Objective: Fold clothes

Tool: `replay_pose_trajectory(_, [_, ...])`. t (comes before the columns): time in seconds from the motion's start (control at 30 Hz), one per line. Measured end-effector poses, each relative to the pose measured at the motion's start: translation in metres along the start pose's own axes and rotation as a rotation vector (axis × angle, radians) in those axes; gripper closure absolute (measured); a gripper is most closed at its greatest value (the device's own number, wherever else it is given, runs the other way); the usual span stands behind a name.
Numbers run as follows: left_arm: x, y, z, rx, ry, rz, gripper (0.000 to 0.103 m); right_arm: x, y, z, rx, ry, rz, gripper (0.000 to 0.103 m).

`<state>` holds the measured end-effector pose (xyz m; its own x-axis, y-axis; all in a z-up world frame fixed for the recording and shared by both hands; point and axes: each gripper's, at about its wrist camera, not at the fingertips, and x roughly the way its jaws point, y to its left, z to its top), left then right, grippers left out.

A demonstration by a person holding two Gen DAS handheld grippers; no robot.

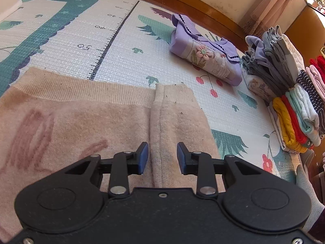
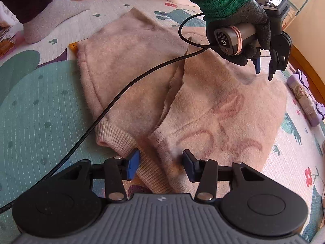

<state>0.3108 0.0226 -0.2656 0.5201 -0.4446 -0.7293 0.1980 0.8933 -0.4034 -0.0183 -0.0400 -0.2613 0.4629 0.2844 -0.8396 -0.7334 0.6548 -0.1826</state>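
A pale pink knit sweater (image 1: 81,122) lies flat on the play mat, ribbed hem toward the far side. One sleeve (image 1: 176,118) is folded over its right part. My left gripper (image 1: 162,156) is open, its blue pads (image 1: 144,158) astride that sleeve's fold. In the right wrist view the same sweater (image 2: 223,122) shows a faded pink motif, and its other sleeve (image 2: 121,93) ends in a ribbed cuff (image 2: 117,140). My right gripper (image 2: 160,162) stands open over the cuff and the sweater's edge. A gloved hand holds the left gripper (image 2: 264,69) open, low over the far side.
A folded purple garment (image 1: 205,55) lies on the mat (image 1: 121,40) beyond the sweater. Stacks of folded clothes (image 1: 284,93) line the mat's right edge. A black cable (image 2: 113,105) trails across the sweater. A person's grey-socked foot (image 2: 50,16) rests at the far left.
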Motion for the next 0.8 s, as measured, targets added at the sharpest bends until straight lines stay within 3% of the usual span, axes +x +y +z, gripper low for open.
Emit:
replay_pose_trajectory(0.2, [0.019,0.008,0.006,-0.07,-0.007,-0.05,0.075,0.0,-0.005,-0.003,0.055,0.002,0.028,0.055])
replay_pose_trajectory(0.23, [0.018,0.005,0.006,-0.046,-0.011,-0.04,0.093,0.0,-0.005,-0.004,0.06,0.001,0.032,0.054])
replay_pose_trajectory(0.27, [0.014,0.0,0.006,-0.011,-0.028,-0.03,0.098,0.0,-0.006,-0.004,0.064,0.001,0.037,0.054])
replay_pose_trajectory(0.37, [-0.01,-0.005,0.0,0.009,-0.127,-0.017,0.098,-0.001,-0.01,-0.005,0.076,0.007,0.054,0.054])
replay_pose_trajectory(0.47, [0.008,-0.003,-0.007,0.031,-0.072,0.062,0.098,-0.002,-0.012,-0.005,0.084,0.01,0.066,0.054])
replay_pose_trajectory(0.57, [0.013,-0.002,-0.006,0.039,-0.053,0.078,0.094,-0.004,-0.013,-0.006,0.082,0.015,0.075,0.054])
replay_pose_trajectory(0.63, [0.006,-0.007,-0.002,0.072,-0.048,0.098,0.085,-0.006,-0.015,-0.006,0.087,0.013,0.086,0.054])
replay_pose_trajectory(0.7, [-0.011,-0.017,-0.003,0.148,-0.073,0.159,0.076,-0.008,-0.017,-0.006,0.097,0.008,0.098,0.055])
replay_pose_trajectory(0.8, [-0.053,-0.009,-0.01,0.136,-0.118,0.188,0.069,-0.015,-0.021,-0.005,0.119,-0.016,0.105,0.059])
